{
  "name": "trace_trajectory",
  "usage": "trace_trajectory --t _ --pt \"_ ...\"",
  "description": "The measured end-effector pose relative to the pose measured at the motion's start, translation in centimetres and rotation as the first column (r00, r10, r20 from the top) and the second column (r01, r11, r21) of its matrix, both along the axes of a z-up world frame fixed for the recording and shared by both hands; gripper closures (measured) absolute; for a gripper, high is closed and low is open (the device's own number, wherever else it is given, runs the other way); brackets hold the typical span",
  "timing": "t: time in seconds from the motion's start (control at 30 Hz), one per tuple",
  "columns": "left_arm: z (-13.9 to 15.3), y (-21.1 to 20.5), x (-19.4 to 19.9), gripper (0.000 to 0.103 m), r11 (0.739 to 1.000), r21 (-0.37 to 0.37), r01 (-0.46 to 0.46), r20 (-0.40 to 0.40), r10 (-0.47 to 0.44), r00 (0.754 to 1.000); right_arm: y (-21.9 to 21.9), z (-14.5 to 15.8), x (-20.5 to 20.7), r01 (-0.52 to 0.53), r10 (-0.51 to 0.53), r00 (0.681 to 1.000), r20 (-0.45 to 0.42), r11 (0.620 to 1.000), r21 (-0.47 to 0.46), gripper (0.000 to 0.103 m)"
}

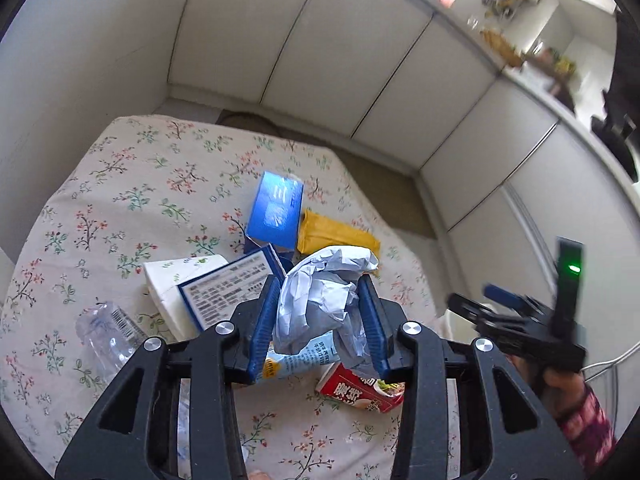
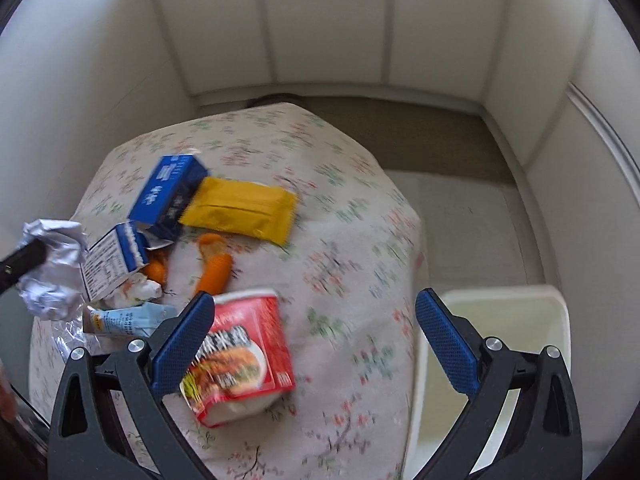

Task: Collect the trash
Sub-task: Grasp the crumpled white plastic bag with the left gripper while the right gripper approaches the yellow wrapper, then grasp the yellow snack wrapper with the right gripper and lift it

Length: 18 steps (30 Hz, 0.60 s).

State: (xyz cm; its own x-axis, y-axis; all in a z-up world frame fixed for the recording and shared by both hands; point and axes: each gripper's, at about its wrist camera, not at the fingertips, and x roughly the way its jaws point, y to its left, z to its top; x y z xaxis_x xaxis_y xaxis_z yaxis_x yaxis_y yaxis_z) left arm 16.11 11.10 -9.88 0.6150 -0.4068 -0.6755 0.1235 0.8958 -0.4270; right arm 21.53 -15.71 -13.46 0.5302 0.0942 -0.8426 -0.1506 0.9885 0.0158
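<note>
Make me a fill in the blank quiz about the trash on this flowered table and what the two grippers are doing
1. The left gripper is shut on a crumpled ball of ____.
2. The right gripper is ____ and holds nothing.
3. The packet beside the blue box is ____ in colour.
4. The white bin stands beside the ____.

Missing words: paper; open; yellow; table

1. The crumpled paper (image 1: pixel 320 304) hides most of the light blue carton (image 1: pixel 298 360) and part of the red noodle cup (image 1: pixel 356 390).
2. The right wrist view is motion-blurred; the print on the noodle cup (image 2: pixel 240 354) cannot be read.
3. The white bin (image 2: pixel 496 360) is cut off by that view's lower edge.
4. The orange peel (image 2: pixel 214 266) lies partly behind the small box (image 2: pixel 110 264).
</note>
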Motion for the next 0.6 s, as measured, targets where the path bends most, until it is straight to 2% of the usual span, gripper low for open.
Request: trace_trajectory --t 0.07,0.13,0.2,0.27,0.37,0.5,0.6 --pt "-0.2 1.5 -0.6 0.065 0.999 -0.038 -0.009 0.025 0.01 1.0 2.6 -0.4 2.2 -0.153 0.156 0.988 0.016 0.983 -0.105 0.006" --pt "-0.7 3.0 -0.2 0.065 0.998 -0.062 -0.031 0.021 0.032 0.999 4.9 -1.2 3.9 -0.265 0.268 0.963 -0.017 0.94 -0.216 0.006" --pt "-1.3 4.1 0.7 0.065 0.994 -0.094 -0.062 0.001 0.063 0.998 6.6 -2.0 5.5 -0.327 0.328 0.944 -0.046 0.902 -0.283 0.006" --pt "-1.7 4.9 1.0 0.065 0.988 -0.13 -0.083 -0.021 0.081 0.997 7.5 -2.7 7.3 -0.358 0.35 0.933 -0.077 0.894 -0.268 0.006" --pt "-2.1 5.4 1.1 0.065 0.986 -0.142 -0.087 -0.046 0.081 0.996 8.5 -3.8 9.6 -0.383 0.366 0.924 -0.116 0.89 -0.246 0.006" --pt "-1.7 6.3 1.0 0.064 0.98 -0.177 -0.09 -0.045 0.083 0.996 10.9 -6.2 11.5 -0.459 0.421 0.888 -0.185 0.833 -0.307 0.006" --pt "-1.6 6.9 0.8 0.064 0.978 -0.183 -0.102 -0.041 0.096 0.995 12.1 -7.8 12.6 -0.484 0.433 0.874 -0.219 0.815 -0.32 0.006"
